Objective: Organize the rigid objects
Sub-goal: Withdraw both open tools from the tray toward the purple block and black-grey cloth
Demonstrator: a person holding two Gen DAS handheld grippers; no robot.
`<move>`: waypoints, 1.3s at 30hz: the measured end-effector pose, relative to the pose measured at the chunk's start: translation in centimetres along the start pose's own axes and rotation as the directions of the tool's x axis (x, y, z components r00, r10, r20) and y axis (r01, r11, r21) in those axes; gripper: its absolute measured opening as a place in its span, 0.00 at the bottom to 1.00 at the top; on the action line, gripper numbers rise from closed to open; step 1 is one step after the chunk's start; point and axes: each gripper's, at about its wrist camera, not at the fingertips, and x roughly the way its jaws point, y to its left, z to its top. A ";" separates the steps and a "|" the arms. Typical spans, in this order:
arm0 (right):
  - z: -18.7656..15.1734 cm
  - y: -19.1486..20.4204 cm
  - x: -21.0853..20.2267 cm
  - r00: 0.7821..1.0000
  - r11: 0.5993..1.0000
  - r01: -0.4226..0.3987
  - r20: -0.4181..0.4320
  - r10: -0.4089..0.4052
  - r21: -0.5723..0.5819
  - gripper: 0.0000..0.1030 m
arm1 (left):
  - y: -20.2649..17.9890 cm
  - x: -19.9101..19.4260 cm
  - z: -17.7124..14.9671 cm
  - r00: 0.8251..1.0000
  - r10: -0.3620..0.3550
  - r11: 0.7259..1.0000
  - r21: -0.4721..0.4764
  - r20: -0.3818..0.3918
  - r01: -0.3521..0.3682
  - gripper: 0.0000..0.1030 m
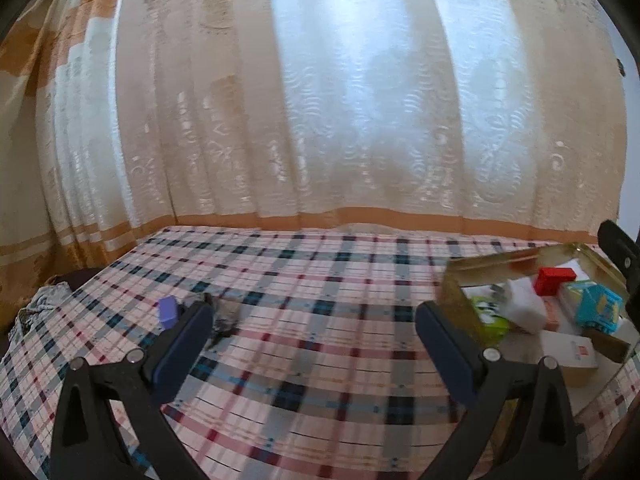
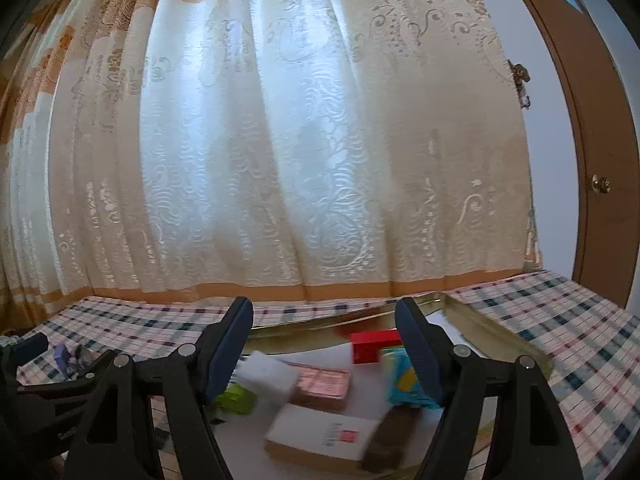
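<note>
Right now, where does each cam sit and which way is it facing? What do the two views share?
Left wrist: on the left claw, low over the plaid tablecloth, facing the curtain; both its fingers show, spread open, gold tray at right, purple block at left.
Right wrist: on the right claw, above the tray, facing the same curtain, door at right; its fingers show, open.
Shared: curtain, tablecloth, tray, red box, purple block.
</note>
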 end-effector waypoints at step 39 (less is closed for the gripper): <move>-1.9 17.6 6.2 0.914 0.936 -0.342 -0.262 0.309 -0.088 0.73 | 16.2 7.5 0.8 0.943 0.284 0.945 -0.114 -0.172 -0.306 0.99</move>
